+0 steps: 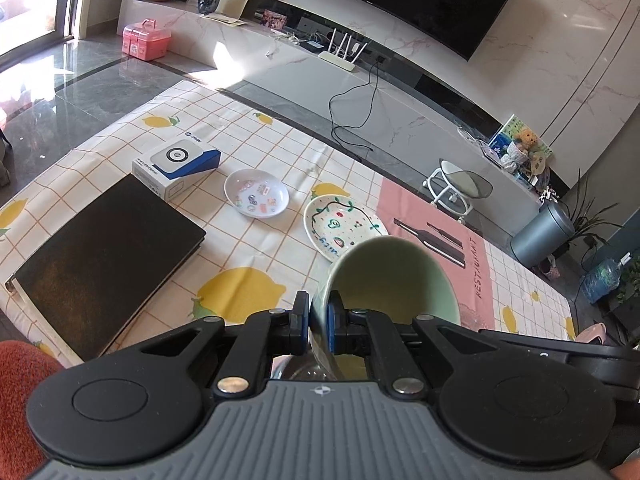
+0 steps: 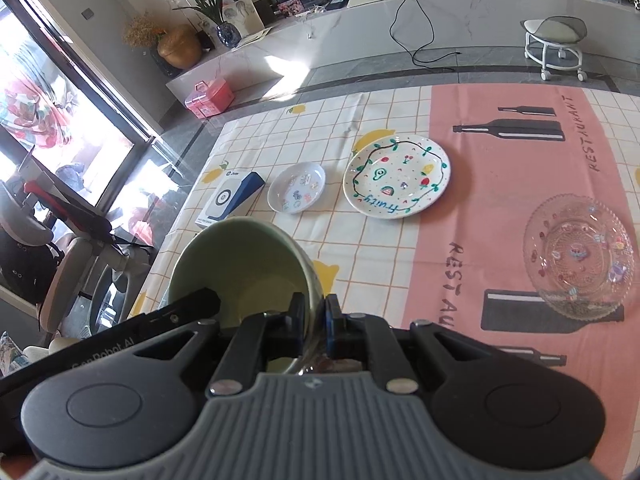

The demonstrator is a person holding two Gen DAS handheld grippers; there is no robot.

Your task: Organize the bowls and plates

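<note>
A pale green bowl is held above the table by both grippers. My left gripper is shut on its left rim. My right gripper is shut on its right rim; the bowl also shows in the right wrist view. A clear glass edge shows under the bowl, between the jaws, in both views. On the table lie a white fruit-painted plate, a small white sticker dish and a clear glass plate. The painted plate and the dish also show in the left wrist view.
A black folder and a white and blue box lie on the left of the lemon-print tablecloth. The box also shows in the right wrist view. Beyond the table's far edge are a stool and a TV bench.
</note>
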